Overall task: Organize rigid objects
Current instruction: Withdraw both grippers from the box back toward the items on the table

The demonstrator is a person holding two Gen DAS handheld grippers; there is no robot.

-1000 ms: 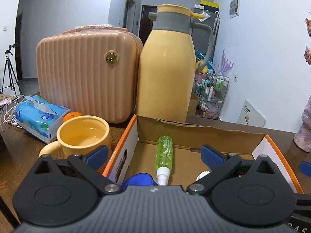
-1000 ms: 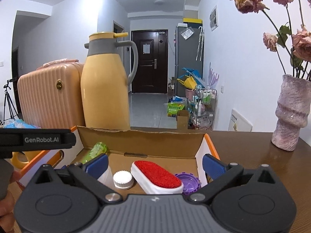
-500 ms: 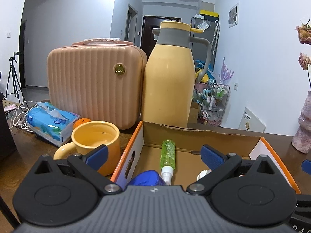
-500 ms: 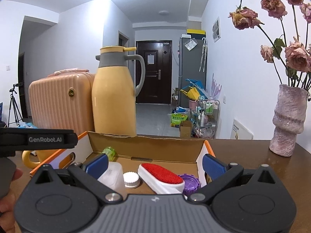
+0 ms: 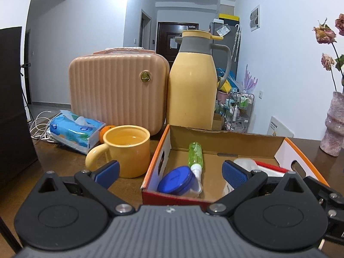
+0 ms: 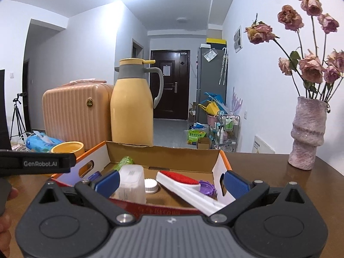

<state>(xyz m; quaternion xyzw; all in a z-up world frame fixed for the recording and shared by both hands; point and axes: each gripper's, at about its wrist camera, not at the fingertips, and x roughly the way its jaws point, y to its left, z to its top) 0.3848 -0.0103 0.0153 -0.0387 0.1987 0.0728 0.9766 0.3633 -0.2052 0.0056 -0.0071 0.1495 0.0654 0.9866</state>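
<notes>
An open cardboard box (image 5: pixel 228 138) (image 6: pixel 163 150) with orange edges sits on the brown table. Inside lie a green spray bottle (image 5: pixel 195 154) (image 6: pixel 124 162), a blue-lidded jar (image 5: pixel 177 180), a clear plastic container (image 6: pixel 131 182), a white cap (image 6: pixel 151 186), a red-and-white brush (image 6: pixel 182 182) and a purple lid (image 6: pixel 207 188). My left gripper (image 5: pixel 171 171) is open and empty, just in front of the box's near left corner. My right gripper (image 6: pixel 171 181) is open and empty, in front of the box's near wall.
A yellow mug (image 5: pixel 126 149) stands left of the box. Behind are a peach case (image 5: pixel 118 92), a yellow thermos jug (image 5: pixel 192 86), a tissue pack (image 5: pixel 75 132) and an orange (image 5: pixel 106 129). A pink vase (image 6: pixel 306 133) of dried roses stands at right.
Both grippers have pulled back and risen from the box; its near wall and the items inside show more fully. Both stay open and empty.
</notes>
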